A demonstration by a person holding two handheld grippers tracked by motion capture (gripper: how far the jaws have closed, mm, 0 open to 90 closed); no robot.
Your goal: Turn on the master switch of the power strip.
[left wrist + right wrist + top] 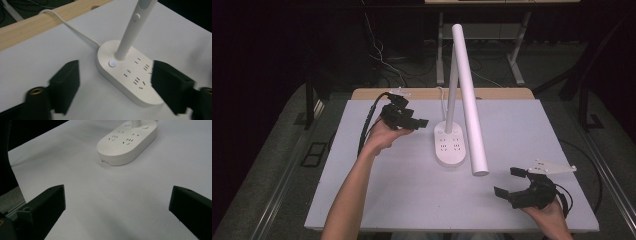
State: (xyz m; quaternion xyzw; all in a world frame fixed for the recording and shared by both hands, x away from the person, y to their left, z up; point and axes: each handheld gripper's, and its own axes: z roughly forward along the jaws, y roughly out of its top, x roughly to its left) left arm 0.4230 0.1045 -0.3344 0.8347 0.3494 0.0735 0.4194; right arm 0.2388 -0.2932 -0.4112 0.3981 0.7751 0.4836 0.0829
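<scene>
— Where does the lamp sit?

— The white desk lamp [462,90] stands near the middle of your table [377,200], toward the far edge. Its oval base [449,145] carries rows of sockets and a small button [112,64] glowing blue beside the upright stem [128,35]. The long tube head [469,100] slants down toward you, its end hanging over the table right of the base. A white cord [75,31] runs from the base over the far wooden edge [37,22].

— And my grippers?

— Your left gripper [414,122] is raised just left of the base, its jaws spread wide and pointed at it, holding nothing. Your right gripper [510,181] is low near the front right corner, well apart from the lamp, its jaws also spread wide with bare table between them.
</scene>
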